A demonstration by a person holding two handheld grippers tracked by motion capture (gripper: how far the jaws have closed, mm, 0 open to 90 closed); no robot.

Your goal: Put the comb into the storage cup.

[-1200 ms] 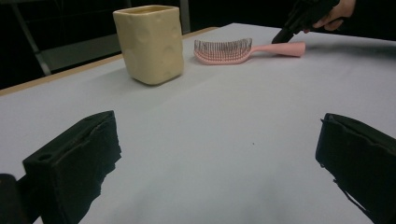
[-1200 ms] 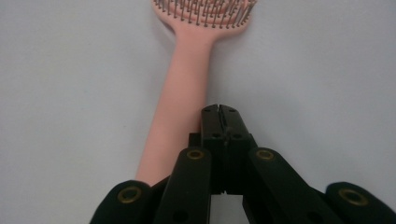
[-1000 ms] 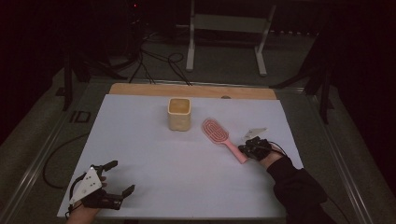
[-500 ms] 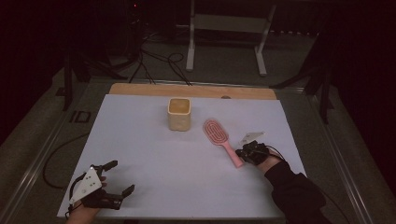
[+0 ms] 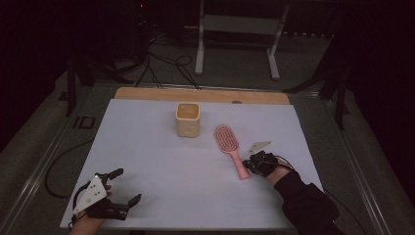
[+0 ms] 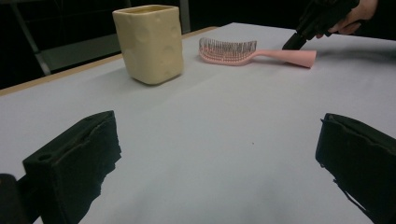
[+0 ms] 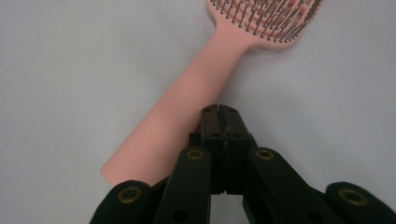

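Observation:
A pink hairbrush point(image 5: 231, 147) lies bristles up on the white sheet, right of centre, handle toward me. My right gripper point(image 5: 248, 165) is shut with nothing between its jaws. Its tips rest against the side of the handle near its end. In the right gripper view the closed tips point(image 7: 219, 112) overlap the edge of the handle point(image 7: 187, 116). A cream square cup point(image 5: 188, 119) stands upright behind and left of the brush. My left gripper point(image 5: 128, 186) is open and empty at the near left corner. In the left gripper view the cup point(image 6: 149, 42) and brush point(image 6: 252, 52) lie far ahead of it.
The white sheet point(image 5: 161, 161) covers the table, with a wooden strip point(image 5: 147, 94) along its far edge. Cables and a metal stand point(image 5: 235, 39) sit on the dark floor beyond. A person's dark sleeve point(image 5: 306, 203) comes in at the lower right.
My right gripper has moved slightly nearer and leftward against the brush handle. The handle end has swung a little to the left. The left gripper has stayed still.

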